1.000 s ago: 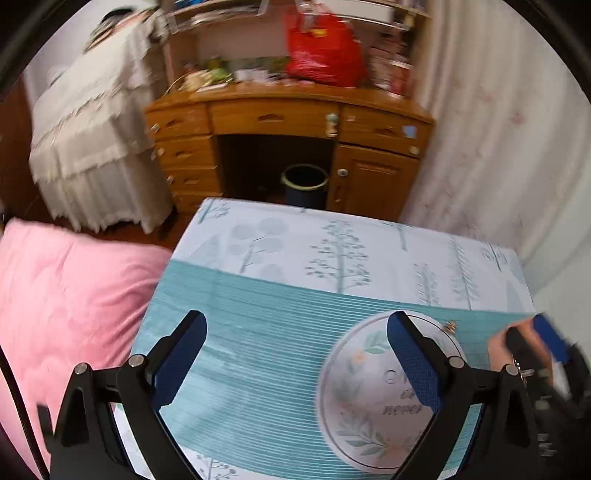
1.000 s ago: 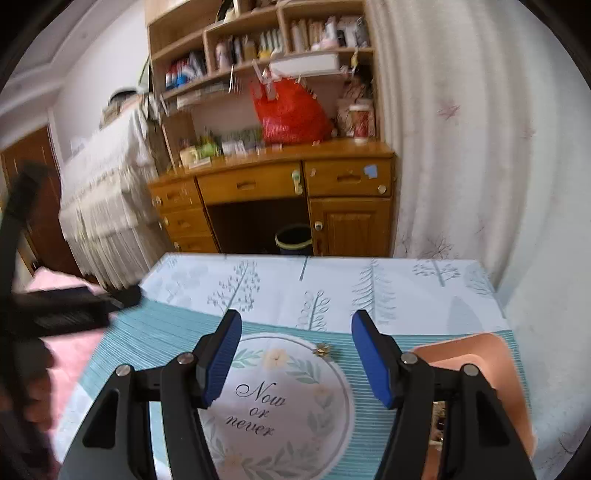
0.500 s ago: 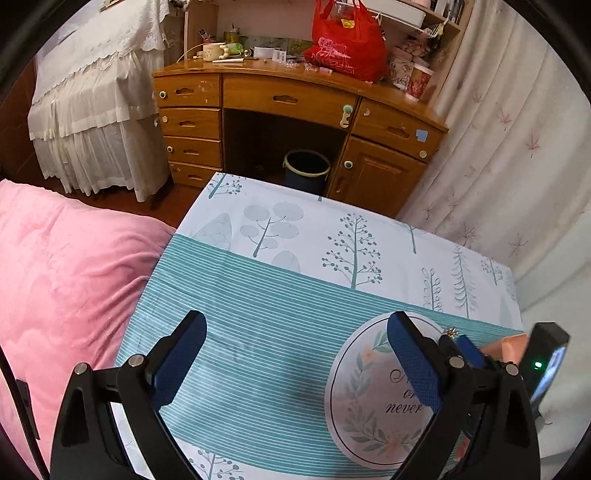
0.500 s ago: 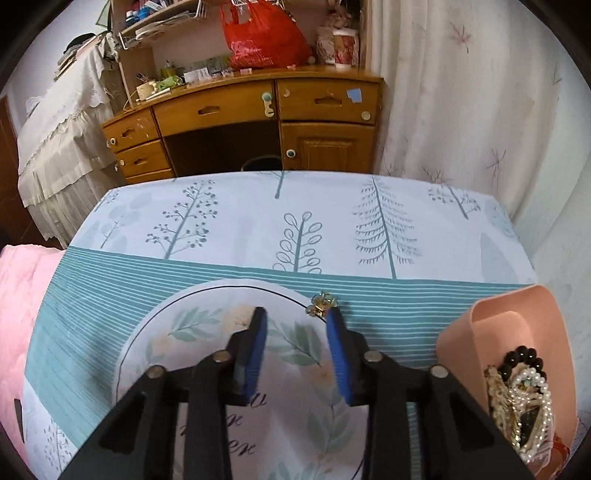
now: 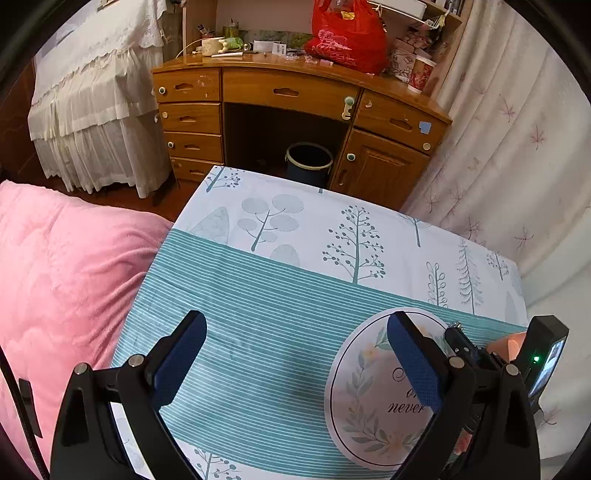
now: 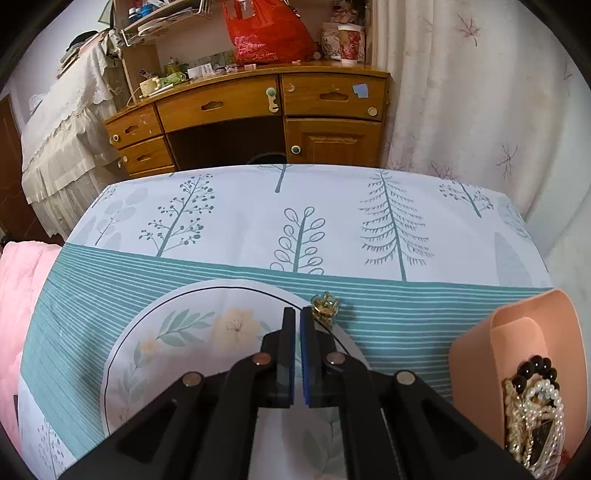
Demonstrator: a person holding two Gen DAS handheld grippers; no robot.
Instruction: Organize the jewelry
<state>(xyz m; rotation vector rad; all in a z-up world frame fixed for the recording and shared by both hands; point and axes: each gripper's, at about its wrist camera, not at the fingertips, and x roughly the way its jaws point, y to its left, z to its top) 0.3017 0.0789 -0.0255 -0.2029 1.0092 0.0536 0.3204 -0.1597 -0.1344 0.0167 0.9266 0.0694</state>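
Observation:
A small gold brooch (image 6: 325,307) lies on the patterned tablecloth (image 6: 332,225), just beyond and to the right of my right gripper's tips. My right gripper (image 6: 297,317) is shut with nothing between its pads. A peach-pink bin (image 6: 517,343) at the right holds pearl strands and black beads (image 6: 535,402). My left gripper (image 5: 295,354) is open and empty above the teal stripes. In the left wrist view the right gripper (image 5: 458,338) shows at the right, with the brooch (image 5: 455,325) at its tip and the bin's edge (image 5: 511,343) behind it.
A wooden desk (image 5: 295,96) with a red bag (image 5: 347,33) stands beyond the table, a dark bin (image 5: 308,164) under it. A pink blanket (image 5: 62,277) lies left of the table. A curtain (image 6: 480,92) hangs at the right.
My right gripper has closed from wide open to shut and lowered towards the table beside the brooch. The left gripper has stayed open and tilted down slightly.

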